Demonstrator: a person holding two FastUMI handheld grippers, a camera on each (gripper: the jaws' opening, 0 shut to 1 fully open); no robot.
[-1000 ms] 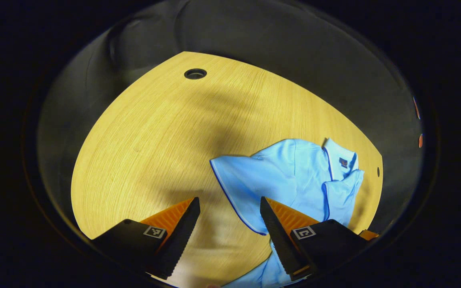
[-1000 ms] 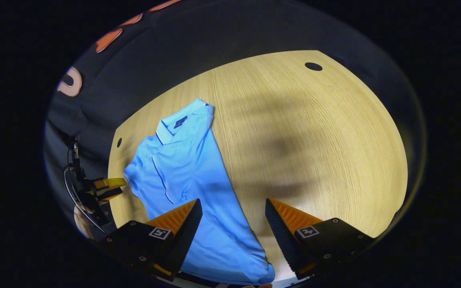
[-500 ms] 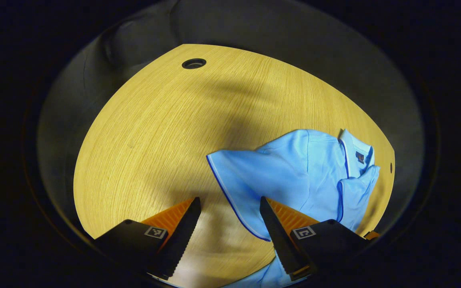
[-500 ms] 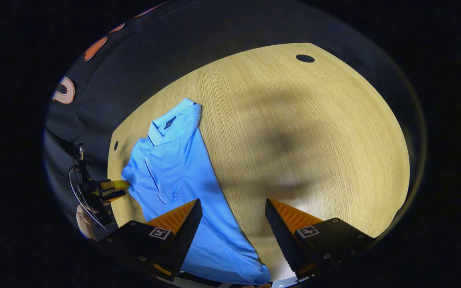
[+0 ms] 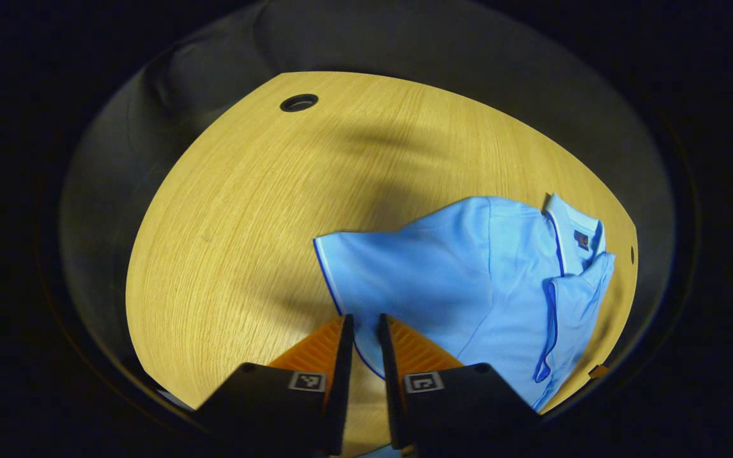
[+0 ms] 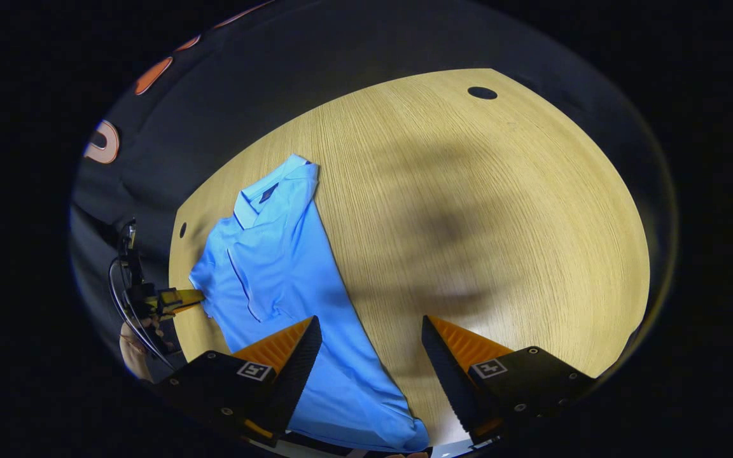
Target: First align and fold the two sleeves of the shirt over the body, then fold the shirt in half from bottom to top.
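Observation:
A light blue polo shirt lies face up on the wooden table, collar away from me. One sleeve spreads out to the left, and my left gripper is shut on its trimmed hem. The other sleeve lies folded over the body. In the right gripper view the shirt runs from the far left toward the near edge. My right gripper hangs open above its lower right side, with nothing between the fingers. The left gripper shows at the shirt's left edge.
A large cable hole sits at the table's far corner and a small hole near the collar. Bare wood stretches to the right of the shirt. A hand holds the left gripper at the table's left edge.
My left gripper's fingers have closed onto the sleeve hem; they stood wide open before. The right gripper stays open and has hardly moved.

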